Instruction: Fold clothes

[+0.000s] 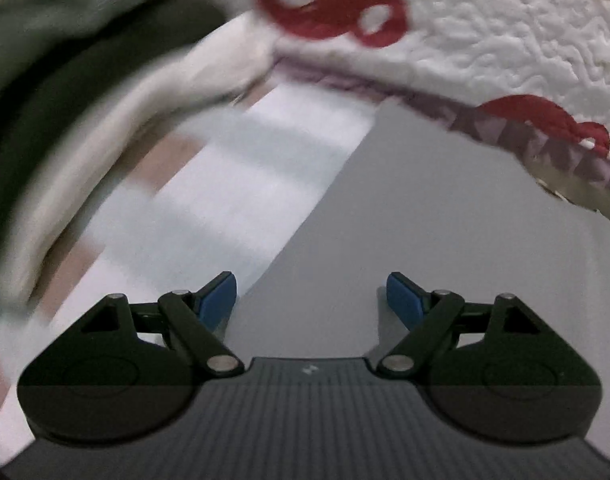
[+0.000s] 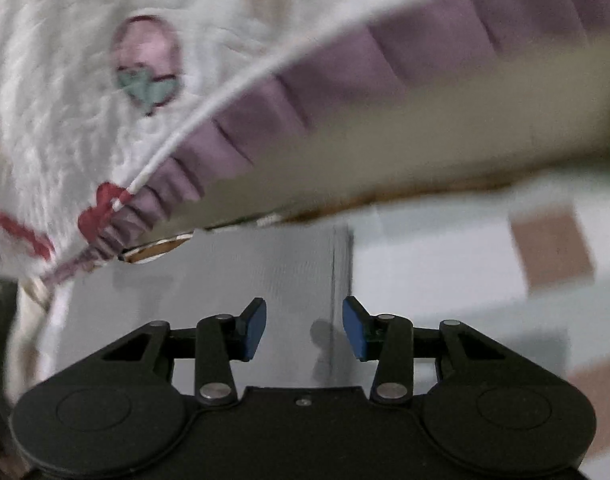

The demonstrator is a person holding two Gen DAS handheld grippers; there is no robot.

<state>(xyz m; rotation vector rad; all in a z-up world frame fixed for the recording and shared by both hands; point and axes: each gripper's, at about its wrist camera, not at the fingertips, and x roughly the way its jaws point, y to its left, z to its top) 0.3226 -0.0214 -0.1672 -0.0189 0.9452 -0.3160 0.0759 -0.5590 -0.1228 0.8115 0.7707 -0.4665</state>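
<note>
Both the left gripper (image 1: 312, 298) and right gripper (image 2: 304, 328) hang released, nothing between their blue pads. The blurred white-and-dark cloth (image 1: 85, 92), possibly the garment, hangs far left, beside the quilted bed (image 1: 505, 40).

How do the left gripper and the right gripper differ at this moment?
The left gripper has its jaws spread wider than the right gripper. The left one hangs over plain grey surface; the right one hangs over a vertical seam. Both are open, holding nothing, with blue pads.
</note>
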